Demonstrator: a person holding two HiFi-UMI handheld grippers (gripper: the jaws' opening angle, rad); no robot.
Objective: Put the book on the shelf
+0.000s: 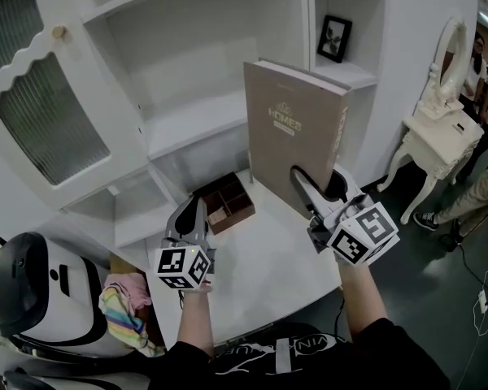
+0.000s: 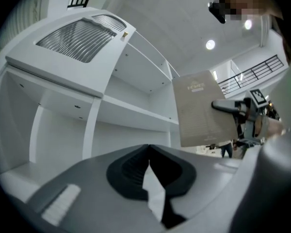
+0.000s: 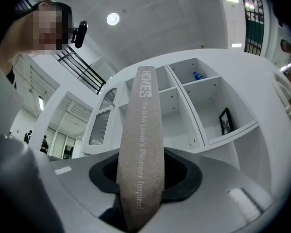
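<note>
Right gripper (image 1: 321, 187) is clamped on the lower spine of the tall taupe hardback book (image 1: 297, 128); in its own view the spine fills the gap between the jaws.

The book stands upright with its long axis vertical, spine toward the person and cover facing left. It is held over the back right corner of the white desk top (image 1: 268, 283). I can't tell whether its lower edge is clear of the desk.

Left gripper (image 1: 190, 210) has its jaws pressed together with nothing in them. It is low over the desk's left side, well apart from the book.

White shelving unit (image 1: 197, 128): the wide open bay lies just behind and left of the book. A narrower bay with a black picture frame (image 1: 335, 37) is behind and right.

Judgement: the right hand does the carrying, going forward and slightly left. I can't judge whether the upright book fits under the board above.
</note>
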